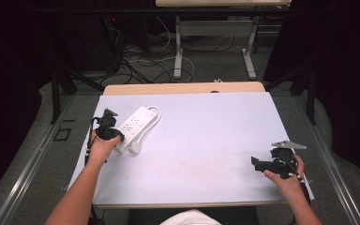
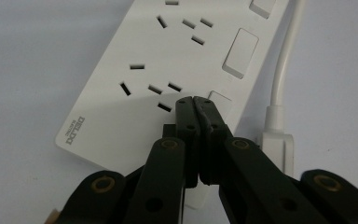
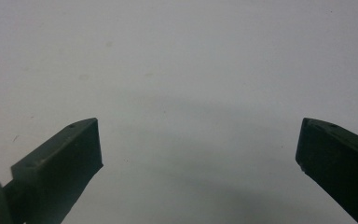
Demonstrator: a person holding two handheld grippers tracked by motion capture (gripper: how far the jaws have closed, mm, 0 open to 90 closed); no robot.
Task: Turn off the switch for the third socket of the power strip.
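Jaws of our left gripper (image 2: pixel 193 100) are pressed together with nothing between them, tips poised over the near end of the white power strip (image 2: pixel 168 70), right by its closest rocker switch (image 2: pixel 219 100); whether the tips touch the strip we cannot tell. In the high view that left gripper (image 1: pixel 107 125) sits at the strip's (image 1: pixel 133 125) near-left end, our left hand (image 1: pixel 102 147) behind it. The strip lies flat and diagonal on the table (image 1: pixel 192 140), switches along one long edge, sockets up. Its white cord (image 2: pixel 279 84) runs beside the strip's switch side and loops at the far end; the white plug (image 1: pixel 136 148) lies just beside the strip's near end. Our right gripper (image 1: pixel 262 164) is well apart from the strip, to its right near the table's near edge, held in our right hand (image 1: pixel 286 176). Its jaws stand wide apart, nothing between them, bare table (image 3: pixel 191 70) ahead.
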